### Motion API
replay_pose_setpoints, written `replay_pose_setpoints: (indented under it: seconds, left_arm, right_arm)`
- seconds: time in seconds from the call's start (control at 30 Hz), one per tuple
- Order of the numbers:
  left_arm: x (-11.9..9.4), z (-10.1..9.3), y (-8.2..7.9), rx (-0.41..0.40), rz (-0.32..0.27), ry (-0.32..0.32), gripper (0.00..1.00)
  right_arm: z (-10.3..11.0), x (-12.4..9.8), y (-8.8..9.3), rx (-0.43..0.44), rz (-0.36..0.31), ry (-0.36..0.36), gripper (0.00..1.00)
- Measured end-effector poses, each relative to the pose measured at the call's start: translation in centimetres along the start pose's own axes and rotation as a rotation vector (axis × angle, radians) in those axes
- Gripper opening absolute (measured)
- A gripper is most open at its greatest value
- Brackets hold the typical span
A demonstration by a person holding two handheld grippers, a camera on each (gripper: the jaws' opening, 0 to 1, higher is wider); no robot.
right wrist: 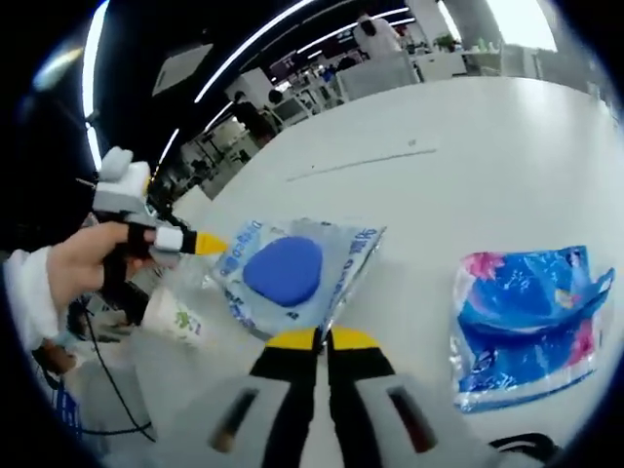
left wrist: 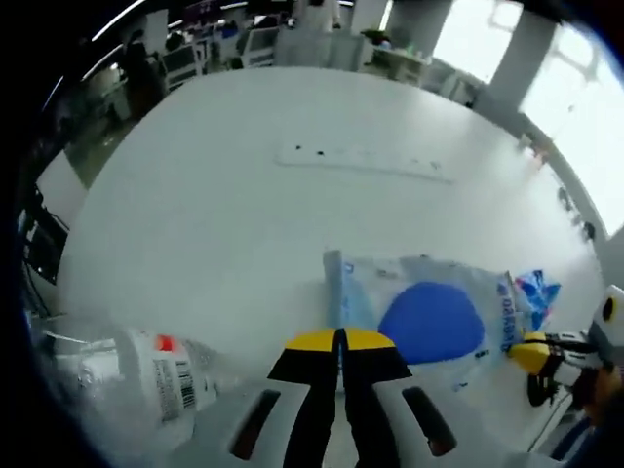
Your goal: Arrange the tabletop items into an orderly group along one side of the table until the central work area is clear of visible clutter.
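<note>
Left gripper view, bottom centre: your left gripper [left wrist: 338, 338] has its yellow tips pressed together on the near edge of the clear bag [left wrist: 429, 314], which holds a blue pad and lies flat on the white table [left wrist: 244, 195] just right of centre. Lower left, a clear bottle [left wrist: 146, 375] lies on its side, barcode label facing you, just beside the jaws. At the right edge your right gripper [left wrist: 526, 351] comes in, its yellow tip at the bag's right end; whether it touches, can't tell. Just above that, a corner of the blue pack [left wrist: 538, 290] pokes out past the bag. Farther up, a white power strip [left wrist: 366, 161] lies across the table, well apart from the bag. Beyond the table, desks and bright windows.

Right gripper view, bottom centre: your right gripper [right wrist: 322, 339] has its tips closed together on the bag's [right wrist: 292, 273] near edge. Lower right, the blue pack [right wrist: 526, 322] lies flat, apart from the bag. At left, your hand [right wrist: 83, 263] holds the left gripper [right wrist: 210, 244], yellow tip at the bag's far-left edge. Below it a bottle [right wrist: 180, 317] with a green-printed label. Far up, the strip [right wrist: 366, 161] reads as a thin line.
</note>
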State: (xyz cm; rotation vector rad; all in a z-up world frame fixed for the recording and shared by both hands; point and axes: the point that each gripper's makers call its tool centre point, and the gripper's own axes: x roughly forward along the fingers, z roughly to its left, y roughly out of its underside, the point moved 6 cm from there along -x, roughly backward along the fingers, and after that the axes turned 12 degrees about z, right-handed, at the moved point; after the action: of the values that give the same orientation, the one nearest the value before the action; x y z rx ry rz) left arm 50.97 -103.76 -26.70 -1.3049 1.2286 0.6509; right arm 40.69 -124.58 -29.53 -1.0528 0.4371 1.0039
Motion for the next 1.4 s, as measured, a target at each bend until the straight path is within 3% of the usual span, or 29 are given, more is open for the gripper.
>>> replay_pose_setpoints:
  seconds: [0.33,0.67,0.93,1.23,1.4]
  left_arm:
    - [-4.3,-2.0,1.2,-0.005,-0.1,0.027,0.0]
    - [-6.1,-3.2,2.9,-0.012,-0.142,0.03,0.0]
    - [-5.6,-3.6,3.5,-0.012,-0.149,0.024,0.0]
    - [-3.7,-3.4,4.0,-0.005,-0.115,0.008,0.0]
    - [-2.3,-3.4,4.1,0.033,-0.093,-0.047,0.0]
  right_arm:
    - [-0.1,-3.5,-0.7,-0.001,-0.069,0.009,0.0]
    - [-0.1,-5.2,-0.1,-0.004,-0.092,0.006,0.0]
    - [-0.6,-5.1,0.6,-0.017,-0.075,0.018,0.0]
    - [-1.4,-4.2,0.9,-0.029,-0.056,0.032,0.0]
    - [-2.2,-3.5,1.8,-0.015,-0.05,0.074,0.0]
